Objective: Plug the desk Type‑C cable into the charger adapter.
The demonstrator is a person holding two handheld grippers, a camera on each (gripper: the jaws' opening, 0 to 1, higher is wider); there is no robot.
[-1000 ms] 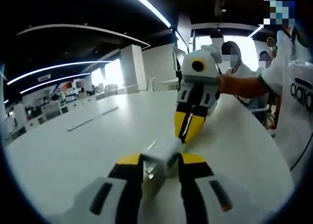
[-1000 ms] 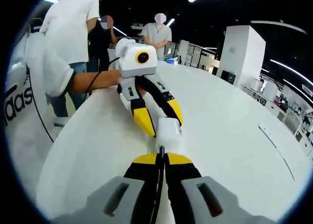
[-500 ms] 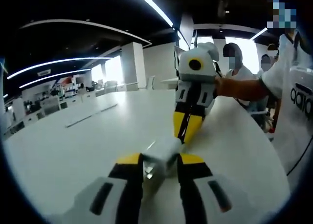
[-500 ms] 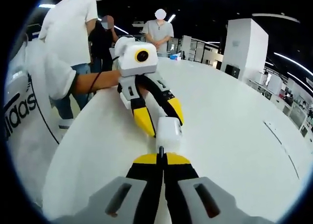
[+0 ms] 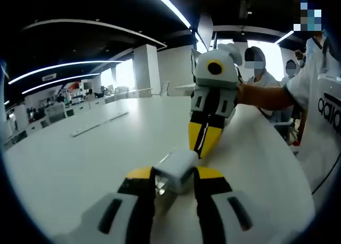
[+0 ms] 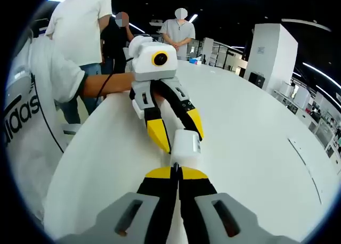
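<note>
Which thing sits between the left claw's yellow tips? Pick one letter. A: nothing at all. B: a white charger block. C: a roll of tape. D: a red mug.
B: in the left gripper view the left claw is closed on the white charger block, and the right claw meets it from the far side above the white table.

Barely any change: left tongs (image 5: 176, 176) and right tongs (image 6: 178, 172) sit a touch higher off the desk (image 6: 250, 132) than before; views shift slightly, grips unchanged.
</note>
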